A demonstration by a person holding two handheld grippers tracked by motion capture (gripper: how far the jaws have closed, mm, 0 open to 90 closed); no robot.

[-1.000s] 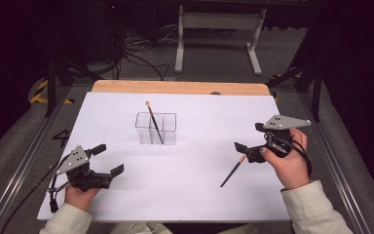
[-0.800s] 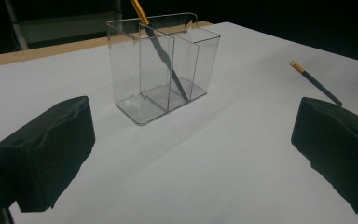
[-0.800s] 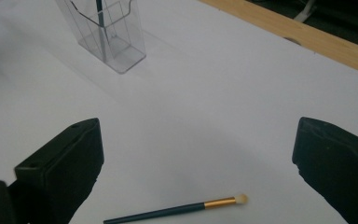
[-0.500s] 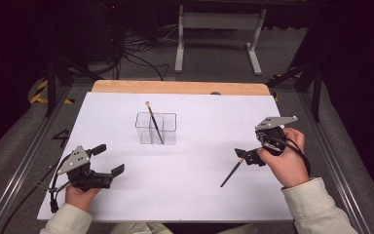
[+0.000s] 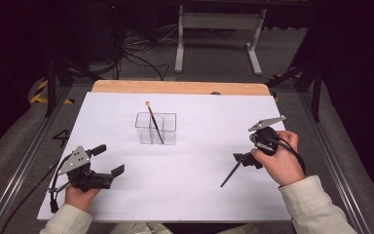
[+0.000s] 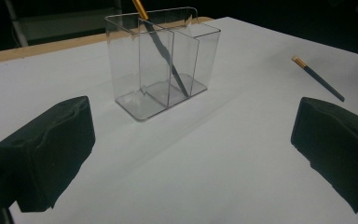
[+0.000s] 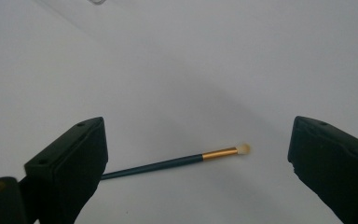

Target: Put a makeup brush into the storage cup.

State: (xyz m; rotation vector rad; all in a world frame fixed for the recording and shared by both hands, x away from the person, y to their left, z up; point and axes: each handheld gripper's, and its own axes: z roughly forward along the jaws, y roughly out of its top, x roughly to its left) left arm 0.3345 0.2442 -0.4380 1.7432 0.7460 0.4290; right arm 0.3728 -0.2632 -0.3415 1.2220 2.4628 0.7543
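Note:
A clear divided container [image 5: 156,129] stands mid-table with a dark-handled brush [image 5: 152,119] leaning in it, bristles up. A second brush [image 5: 230,175] lies loose on the white sheet at the right. My right gripper [image 5: 247,150] hovers open over that brush's upper end. In the right gripper view the brush [image 7: 177,161] lies flat between the wide-apart jaws of my right gripper [image 7: 198,163], its pale tip pointing right. My left gripper [image 5: 109,160] rests open near the front left. From my left gripper [image 6: 191,158], the container [image 6: 163,60] is ahead and the loose brush [image 6: 318,78] far right.
A white sheet [image 5: 190,195] covers the table, with a wooden strip [image 5: 175,87] along its far edge. Metal rails [image 5: 24,165] run down both sides. A stand's legs and cables sit on the floor beyond the table.
My right gripper has dropped and shifted left toward the loose brush's end. The left gripper and the container have stayed put.

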